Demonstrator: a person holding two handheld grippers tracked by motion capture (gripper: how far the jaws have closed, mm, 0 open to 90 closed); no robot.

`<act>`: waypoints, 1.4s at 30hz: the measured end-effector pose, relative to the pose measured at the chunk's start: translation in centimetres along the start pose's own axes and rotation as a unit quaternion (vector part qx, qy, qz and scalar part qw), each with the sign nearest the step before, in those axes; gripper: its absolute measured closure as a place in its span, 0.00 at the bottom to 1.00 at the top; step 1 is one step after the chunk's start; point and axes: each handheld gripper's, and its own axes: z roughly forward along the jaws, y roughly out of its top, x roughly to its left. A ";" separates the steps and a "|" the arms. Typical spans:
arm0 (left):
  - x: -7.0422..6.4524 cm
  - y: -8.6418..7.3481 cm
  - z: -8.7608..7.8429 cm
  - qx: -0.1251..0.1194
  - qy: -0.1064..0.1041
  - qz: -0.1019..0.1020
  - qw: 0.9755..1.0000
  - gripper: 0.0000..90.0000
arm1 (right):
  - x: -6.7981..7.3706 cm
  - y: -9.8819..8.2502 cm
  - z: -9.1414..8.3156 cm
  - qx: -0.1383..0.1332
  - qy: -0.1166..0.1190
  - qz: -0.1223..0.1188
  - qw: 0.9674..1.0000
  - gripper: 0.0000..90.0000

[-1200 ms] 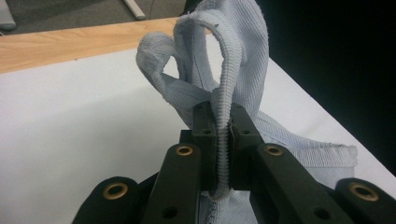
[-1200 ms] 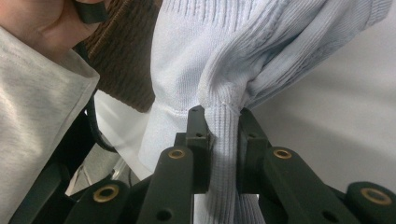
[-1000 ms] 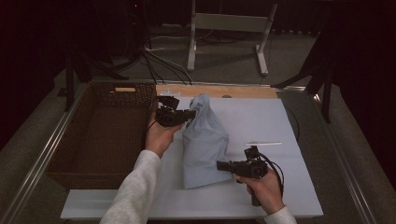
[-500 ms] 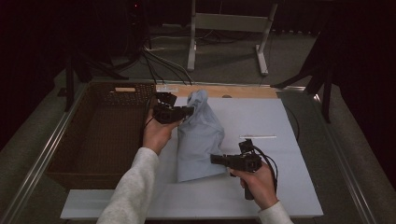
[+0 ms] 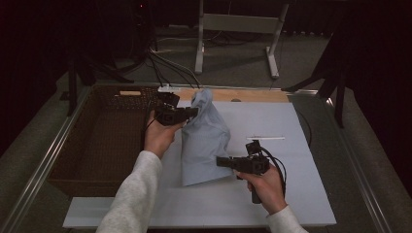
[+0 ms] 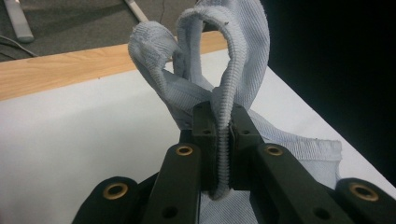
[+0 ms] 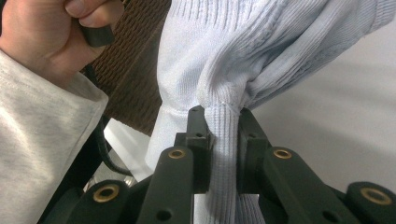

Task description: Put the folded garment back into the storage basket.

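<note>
A pale blue knitted garment (image 5: 204, 141) hangs stretched between both grippers above the white table top (image 5: 291, 126). My left gripper (image 5: 193, 112) holds its upper end near the table's far side. In the left gripper view the jaws are shut on a ribbed hem of the garment (image 6: 223, 140), which loops up above them. My right gripper (image 5: 221, 161) grips the garment's lower right edge. In the right gripper view the jaws clamp a bunched ribbed fold of the garment (image 7: 223, 135), with the person's other hand (image 7: 51, 32) at the upper left.
A brown wicker basket (image 5: 97, 141) sits left of the white top. A thin white strip (image 5: 265, 138) lies on the table to the right of the garment. A wooden band (image 5: 243, 94) runs along the far edge. Table legs (image 5: 233, 29) and cables lie on the floor beyond.
My right gripper has moved left and slightly up with the garment's edge, bunching the cloth closer to the left hand. The left gripper has hardly moved.
</note>
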 end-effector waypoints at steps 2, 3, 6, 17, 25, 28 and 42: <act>0.1 0.0 0.0 -0.001 0.000 -0.001 1.000 0.94 | 0.0 0.1 0.1 -0.001 0.001 0.000 1.000 0.88; 0.1 0.0 0.0 -0.001 0.000 -0.001 1.000 0.94 | 0.1 0.2 0.1 0.000 0.001 0.001 1.000 0.88; 0.3 0.2 0.0 -0.002 0.000 -0.003 1.000 0.94 | 0.3 0.5 0.4 -0.002 0.004 0.001 1.000 0.88; 0.7 0.5 -0.5 -0.007 0.003 -0.005 1.000 0.94 | 0.8 1.5 1.1 -0.007 0.012 0.005 1.000 0.88; 1.0 0.6 -0.9 -0.010 0.004 -0.007 1.000 0.94 | 1.2 2.1 1.6 -0.011 0.018 0.005 1.000 0.88; 1.2 0.6 -1.0 -0.009 0.006 -0.006 1.000 0.94 | 1.3 2.2 1.7 -0.011 0.020 0.007 1.000 0.88; 1.7 1.0 -2.1 -0.017 0.010 -0.007 1.000 0.94 | 2.4 3.0 2.6 -0.016 0.026 0.008 1.000 0.88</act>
